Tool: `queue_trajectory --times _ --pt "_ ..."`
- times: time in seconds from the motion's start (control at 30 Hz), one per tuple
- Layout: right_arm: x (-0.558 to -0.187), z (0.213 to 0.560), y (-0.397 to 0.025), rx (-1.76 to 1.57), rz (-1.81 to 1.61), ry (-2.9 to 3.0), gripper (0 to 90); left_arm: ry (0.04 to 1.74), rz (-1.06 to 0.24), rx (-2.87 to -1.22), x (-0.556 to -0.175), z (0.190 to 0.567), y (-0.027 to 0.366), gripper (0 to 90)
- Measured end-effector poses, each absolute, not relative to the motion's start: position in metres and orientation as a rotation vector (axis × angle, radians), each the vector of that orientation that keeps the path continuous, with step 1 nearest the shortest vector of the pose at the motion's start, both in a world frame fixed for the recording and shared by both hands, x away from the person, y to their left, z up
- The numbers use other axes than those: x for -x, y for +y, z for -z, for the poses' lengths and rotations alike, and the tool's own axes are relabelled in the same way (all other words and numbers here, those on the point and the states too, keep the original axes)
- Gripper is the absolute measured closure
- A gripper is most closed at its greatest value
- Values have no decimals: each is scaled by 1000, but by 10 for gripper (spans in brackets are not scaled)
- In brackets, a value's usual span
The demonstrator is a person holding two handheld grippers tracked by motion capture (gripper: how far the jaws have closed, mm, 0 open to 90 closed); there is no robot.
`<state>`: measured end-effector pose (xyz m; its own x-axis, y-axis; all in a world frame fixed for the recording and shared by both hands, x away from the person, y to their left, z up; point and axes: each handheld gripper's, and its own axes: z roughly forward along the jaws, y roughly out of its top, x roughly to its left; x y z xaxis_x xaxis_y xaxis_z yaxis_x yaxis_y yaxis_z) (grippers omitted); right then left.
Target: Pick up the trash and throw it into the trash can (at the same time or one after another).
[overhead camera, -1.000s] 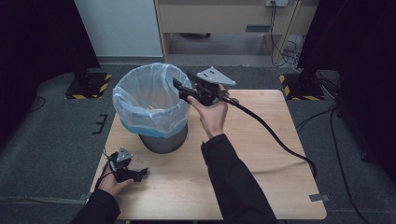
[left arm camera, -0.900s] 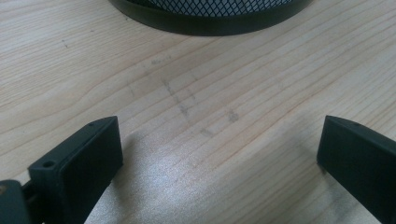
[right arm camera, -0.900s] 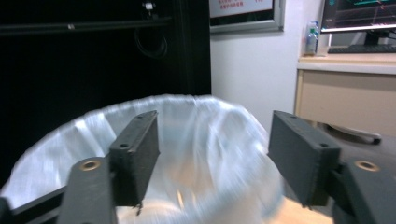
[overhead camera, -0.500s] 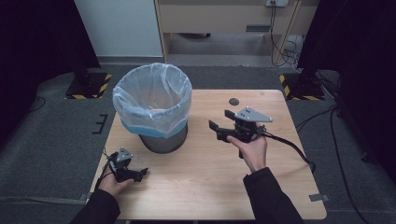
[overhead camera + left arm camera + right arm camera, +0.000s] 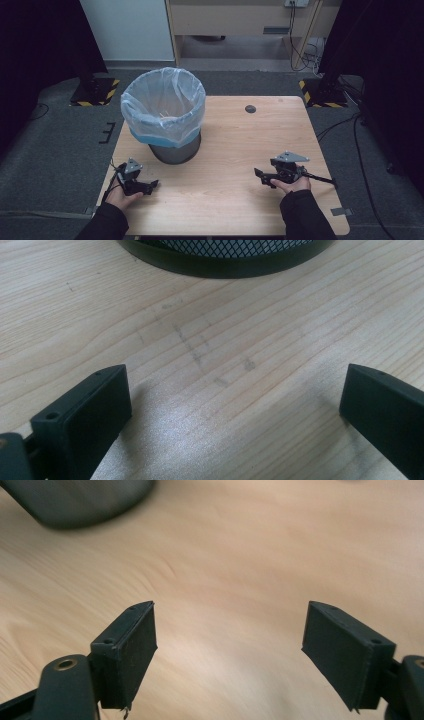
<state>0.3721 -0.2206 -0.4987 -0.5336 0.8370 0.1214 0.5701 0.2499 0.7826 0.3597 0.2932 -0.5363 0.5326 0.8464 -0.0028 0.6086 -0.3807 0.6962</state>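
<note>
In the high view the left gripper (image 5: 150,185) rests at the lower left of the wooden worktop (image 5: 240,150), just below the waste bin (image 5: 165,116), which stands at the upper left of the worktop with a clear plastic liner (image 5: 150,100) folded over its rim. The right gripper (image 5: 260,175) sits low at the lower right, well apart from the bin. Both grippers have their jaws spread wide with only bare wood between them, and the bin's dark base (image 5: 225,262) shows at the top of the left gripper view.
</note>
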Motion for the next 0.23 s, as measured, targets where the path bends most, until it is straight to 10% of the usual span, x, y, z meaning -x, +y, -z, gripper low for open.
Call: queue_trajectory --times 0.23 --pt "-378 516 -249 -1355 -985 2249 169 1174 -469 -2121 -360 536 294 0"
